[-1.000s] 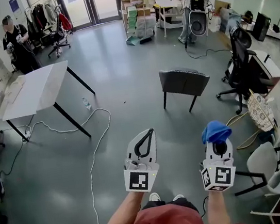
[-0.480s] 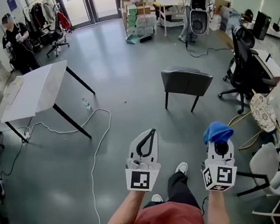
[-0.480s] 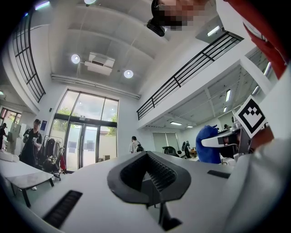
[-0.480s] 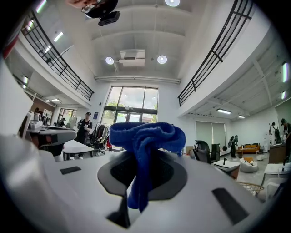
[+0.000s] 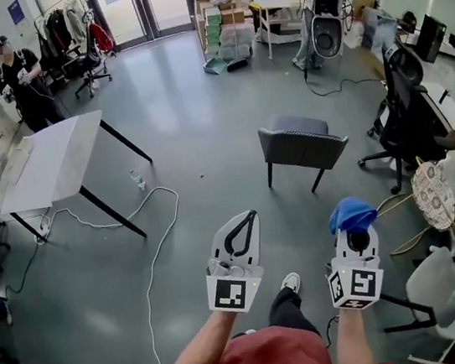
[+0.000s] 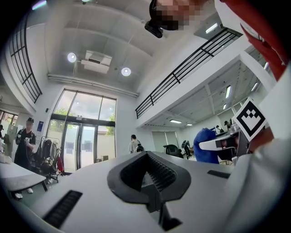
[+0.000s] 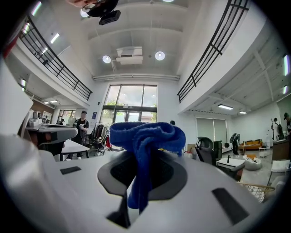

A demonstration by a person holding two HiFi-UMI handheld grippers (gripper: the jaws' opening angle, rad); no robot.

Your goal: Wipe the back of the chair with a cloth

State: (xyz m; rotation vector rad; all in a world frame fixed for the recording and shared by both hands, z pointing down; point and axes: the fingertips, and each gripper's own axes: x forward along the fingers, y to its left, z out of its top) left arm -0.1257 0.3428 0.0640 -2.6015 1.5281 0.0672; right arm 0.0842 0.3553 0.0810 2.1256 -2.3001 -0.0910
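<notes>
Head view: right tool [image 5: 354, 238] pinching blue cloth [image 5: 351, 213]; left tool [image 5: 237, 236] pressed together, empty. 1 chair [image 5: 300, 142] stands well apart, ahead on the floor. Advised: close in on its backrest, pinch firm, cloth leading.

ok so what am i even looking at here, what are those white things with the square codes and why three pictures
No robot here: a person holds a white two-jaw gripper, marker cube included, in each hand. One picture comes from a camera on the person's head, looking down; the other two come from cameras riding on the grippers. The left gripper has its jaws together, empty. The right gripper is shut on a bunched blue cloth. Ahead on the grey floor stands a dark grey padded chair, not yet reached; a white table stands to its left.
</notes>
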